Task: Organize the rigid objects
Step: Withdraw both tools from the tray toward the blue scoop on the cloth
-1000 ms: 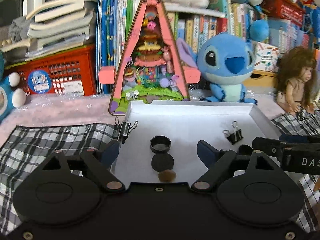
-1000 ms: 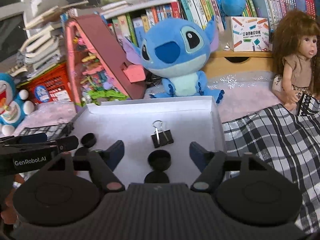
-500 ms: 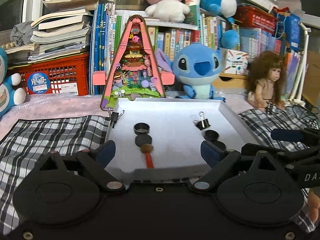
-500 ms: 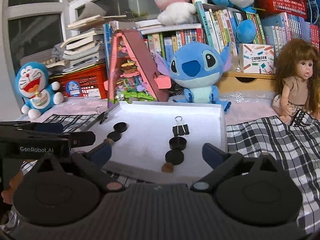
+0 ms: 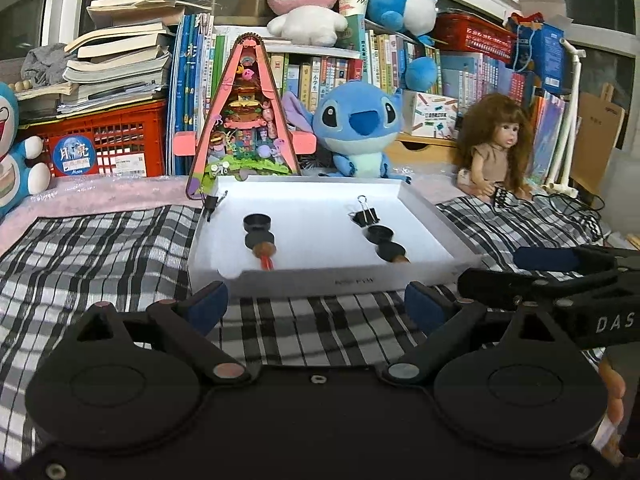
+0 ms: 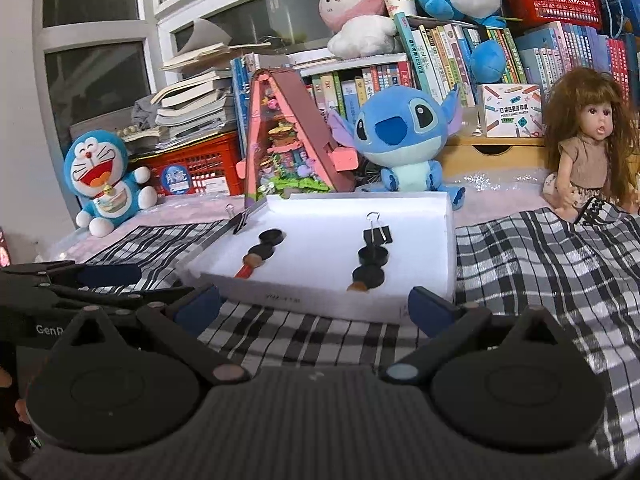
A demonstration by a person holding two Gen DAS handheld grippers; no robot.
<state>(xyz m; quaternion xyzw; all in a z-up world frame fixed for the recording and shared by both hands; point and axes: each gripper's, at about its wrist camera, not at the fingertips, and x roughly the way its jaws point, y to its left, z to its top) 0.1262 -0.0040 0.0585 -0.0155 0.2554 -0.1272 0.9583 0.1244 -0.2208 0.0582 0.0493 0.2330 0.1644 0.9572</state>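
Note:
A white tray (image 5: 424, 208) sits on the checked cloth, also in the right wrist view (image 6: 444, 240). It holds two rows: a black cap (image 5: 257, 222), black disc (image 5: 259, 239) and red-handled piece (image 5: 265, 255) on the left; a binder clip (image 5: 365, 216), black cap (image 5: 380, 234) and disc (image 5: 390, 250) on the right. Another binder clip (image 5: 211, 202) is on the tray's far left rim. My left gripper (image 5: 316, 306) is open and empty, in front of the tray. My right gripper (image 6: 314, 306) is open and empty, also in front of it.
Behind the tray stand a pink triangular toy house (image 5: 244, 120), a blue Stitch plush (image 5: 356, 128), a doll (image 5: 496, 148), a red crate (image 5: 108, 140) and bookshelves. A Doraemon plush (image 6: 104, 180) sits at left. Checked cloth (image 5: 100, 248) covers the surface.
Both grippers have pulled back from over the tray to in front of its near edge and risen. The tray's contents have not moved. Both stay open.

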